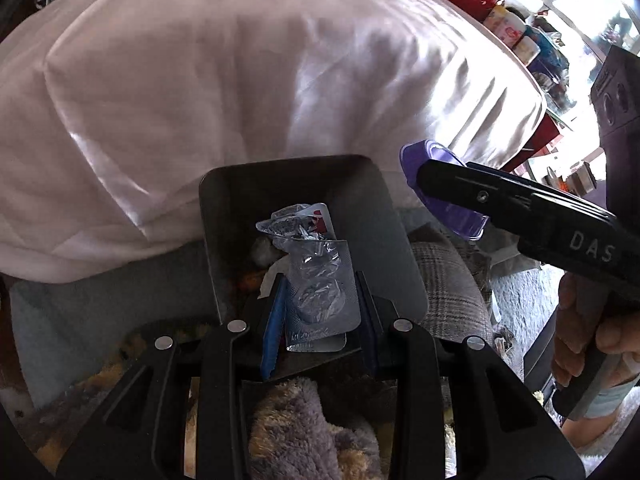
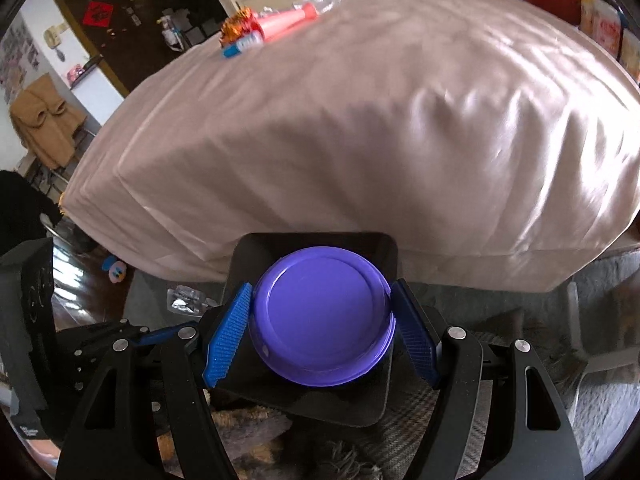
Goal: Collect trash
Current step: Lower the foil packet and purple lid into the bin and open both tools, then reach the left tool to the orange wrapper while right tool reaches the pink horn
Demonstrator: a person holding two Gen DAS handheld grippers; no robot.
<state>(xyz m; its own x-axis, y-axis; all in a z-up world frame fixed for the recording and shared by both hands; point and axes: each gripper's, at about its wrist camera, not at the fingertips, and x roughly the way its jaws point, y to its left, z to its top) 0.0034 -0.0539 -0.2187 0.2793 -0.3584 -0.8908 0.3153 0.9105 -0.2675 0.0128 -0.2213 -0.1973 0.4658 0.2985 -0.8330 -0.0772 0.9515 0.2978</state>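
Note:
My left gripper (image 1: pixel 320 312) is shut on the near edge of a dark grey tray (image 1: pixel 396 240), held below the table edge. Empty blister packs (image 1: pixel 320 292) and crumpled clear plastic (image 1: pixel 286 226) lie in the tray. My right gripper (image 2: pixel 320 332) is shut on a purple plastic lid (image 2: pixel 322 316), held over the tray (image 2: pixel 376 248). The lid (image 1: pixel 438 184) and right gripper also show in the left wrist view, above the tray's right side.
A table under a pale cloth (image 2: pixel 360 128) fills the background. On its far side lie pink and orange wrappers (image 2: pixel 272 26). A clear plastic wrapper (image 2: pixel 186 300) and a small toy (image 2: pixel 114 270) lie on the floor. Fuzzy cushions (image 1: pixel 304 432) sit below the grippers.

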